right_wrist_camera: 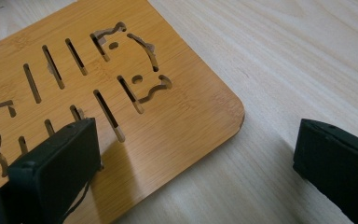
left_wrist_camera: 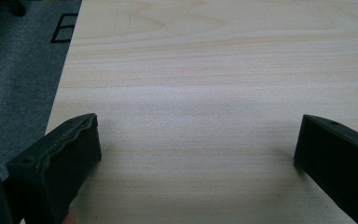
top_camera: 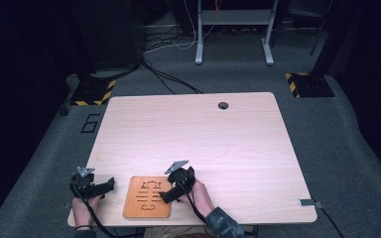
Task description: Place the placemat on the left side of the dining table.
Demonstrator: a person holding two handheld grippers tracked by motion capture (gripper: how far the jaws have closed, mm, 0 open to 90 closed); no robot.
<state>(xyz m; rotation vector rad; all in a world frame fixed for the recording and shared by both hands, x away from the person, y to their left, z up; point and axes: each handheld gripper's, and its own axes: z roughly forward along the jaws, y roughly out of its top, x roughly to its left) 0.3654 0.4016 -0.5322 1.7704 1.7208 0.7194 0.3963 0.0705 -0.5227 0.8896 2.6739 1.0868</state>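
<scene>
Where the pale wooden table [top_camera: 193,134] comes nearest the person, a bamboo board [top_camera: 147,197] lies flat close to the front edge — a rounded-corner slab, warmer and more orange than the tabletop, with fine straight grain. Narrow slots and curly outlines are cut clean through it, and the dark cuts show the thickness of the wood in the right gripper view [right_wrist_camera: 121,93].

The right gripper [top_camera: 171,192] sits at the board's right edge, held in a hand whose sleeve has a mottled pattern. Seen along its own jaws, the right gripper [right_wrist_camera: 193,158] is spread wide: one blocky matt-black jaw hangs over the slotted bamboo, the other over bare table beyond the board's rounded corner, and the board's edge runs between them. Whether either jaw touches the wood I cannot tell.

The left gripper [top_camera: 95,188] rests just left of the board, apart from it, a grey three-cornered plate on top and a black cable trailing back. Its jaws are also well apart [left_wrist_camera: 196,158], with only smooth, lightly streaked tabletop between them — one pad shows a wavy, ridged face. Grey carpet [left_wrist_camera: 18,84] lies past the table's edge.
</scene>
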